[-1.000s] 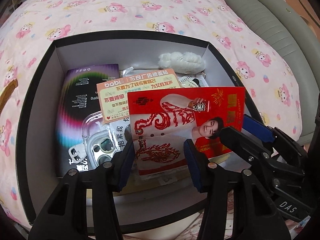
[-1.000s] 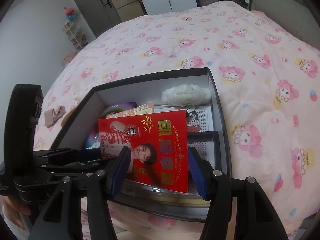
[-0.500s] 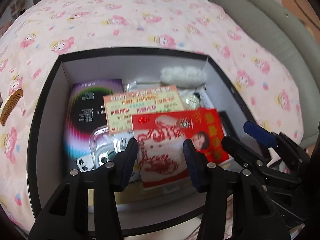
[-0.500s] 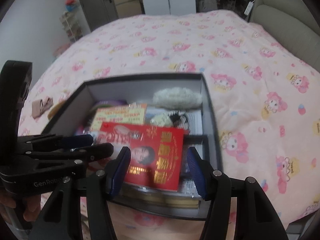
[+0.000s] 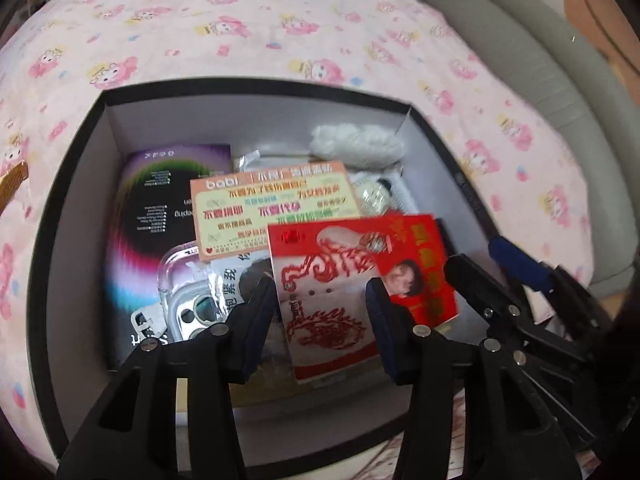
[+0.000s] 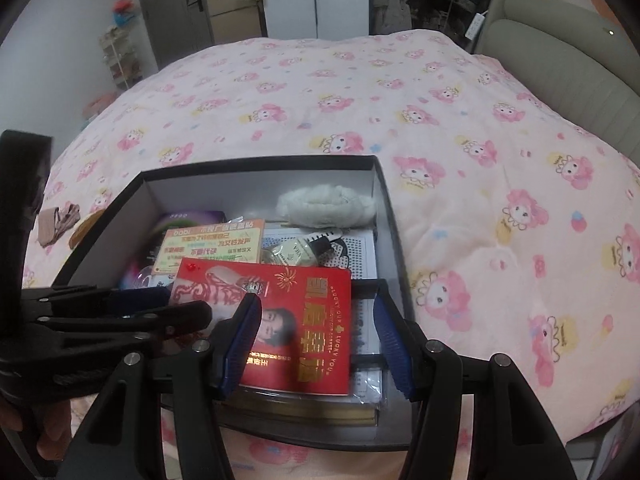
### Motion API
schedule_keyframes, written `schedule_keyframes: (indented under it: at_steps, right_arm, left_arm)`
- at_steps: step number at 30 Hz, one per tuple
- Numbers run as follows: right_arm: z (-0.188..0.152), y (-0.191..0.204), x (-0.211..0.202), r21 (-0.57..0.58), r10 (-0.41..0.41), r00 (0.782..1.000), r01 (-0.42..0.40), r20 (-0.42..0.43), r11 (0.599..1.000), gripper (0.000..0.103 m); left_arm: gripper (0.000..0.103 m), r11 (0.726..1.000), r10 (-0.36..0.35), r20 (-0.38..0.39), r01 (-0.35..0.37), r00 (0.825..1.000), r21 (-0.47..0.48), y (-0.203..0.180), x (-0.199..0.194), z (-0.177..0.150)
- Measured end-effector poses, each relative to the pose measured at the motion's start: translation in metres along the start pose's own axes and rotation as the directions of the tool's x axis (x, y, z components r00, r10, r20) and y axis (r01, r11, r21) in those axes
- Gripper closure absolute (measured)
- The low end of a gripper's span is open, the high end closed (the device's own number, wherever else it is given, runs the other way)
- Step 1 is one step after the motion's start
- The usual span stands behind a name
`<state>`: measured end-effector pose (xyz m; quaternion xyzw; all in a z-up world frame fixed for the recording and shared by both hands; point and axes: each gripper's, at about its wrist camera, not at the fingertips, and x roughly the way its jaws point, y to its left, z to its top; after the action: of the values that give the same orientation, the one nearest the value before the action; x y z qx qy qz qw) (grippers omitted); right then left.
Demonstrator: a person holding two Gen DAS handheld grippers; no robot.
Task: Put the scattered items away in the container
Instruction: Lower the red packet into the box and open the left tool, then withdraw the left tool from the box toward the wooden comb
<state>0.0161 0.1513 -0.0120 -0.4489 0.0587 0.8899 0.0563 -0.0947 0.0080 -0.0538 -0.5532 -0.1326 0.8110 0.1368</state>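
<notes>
**With both grippers empty over the box, stray items could get missed**

While the red card point(image 5: 360, 276) lies flat on top of the pile inside the black box point(image 5: 72, 184), I hold the left gripper point(image 5: 322, 312) and the right gripper point(image 6: 316, 340) just above it, each with its jaws standing wide and nothing between them. The card's near edge sits over the stack by the box's front wall, beside the peach sticker sheet point(image 5: 272, 208) and the purple carton point(image 5: 160, 216). My worry is the pile: it looks loosely layered, so a careless dip of either gripper could snag the card's corner and flip it, or shove the clear phone case point(image 5: 188, 292) out of place. The two grippers also sit close together, so a quick swing could knock them into each other. Out on the bed point(image 6: 360, 92), a comb point(image 5: 12, 182) and a small beige item point(image 6: 56, 224) lie left of the box; I judge those are easy to overlook.
</notes>
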Motion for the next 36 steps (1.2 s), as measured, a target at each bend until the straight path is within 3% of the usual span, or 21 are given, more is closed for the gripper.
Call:
schedule_keyframes:
  at_steps: [5,10,16,20,26,36]
  right_arm:
    - [0.003,0.004,-0.002,-0.002,0.035,0.999,-0.035,0.027,0.999,0.048]
    - [0.000,0.007,0.011,-0.004,0.078,0.997,-0.078,-0.030,0.997,0.048]
    - [0.000,0.002,0.015,0.016,0.090,0.994,-0.090,-0.058,0.996,0.048]
    - [0.002,-0.001,0.012,0.053,0.108,0.992,-0.105,-0.061,0.993,0.048]
    - [0.008,-0.004,-0.007,0.090,0.140,0.990,-0.136,-0.031,0.987,0.044]
    - [0.013,0.020,-0.051,0.082,0.184,0.980,-0.190,0.071,0.978,0.044]
  left_arm:
    - [0.057,1.000,-0.030,0.049,0.030,0.998,-0.003,0.000,-0.012,0.004]
    - [0.057,1.000,-0.012,-0.013,0.012,1.000,-0.028,0.006,0.004,0.005]
    - [0.057,0.990,-0.119,-0.030,0.116,0.992,-0.075,0.014,0.012,0.001]
    - [0.056,0.993,-0.107,-0.033,0.105,0.994,-0.051,0.008,0.009,0.001]
    - [0.051,0.996,-0.087,0.042,0.087,0.995,0.014,-0.001,-0.028,-0.001]
    - [0.049,0.995,-0.081,0.166,0.068,0.983,0.078,0.003,-0.090,-0.007]
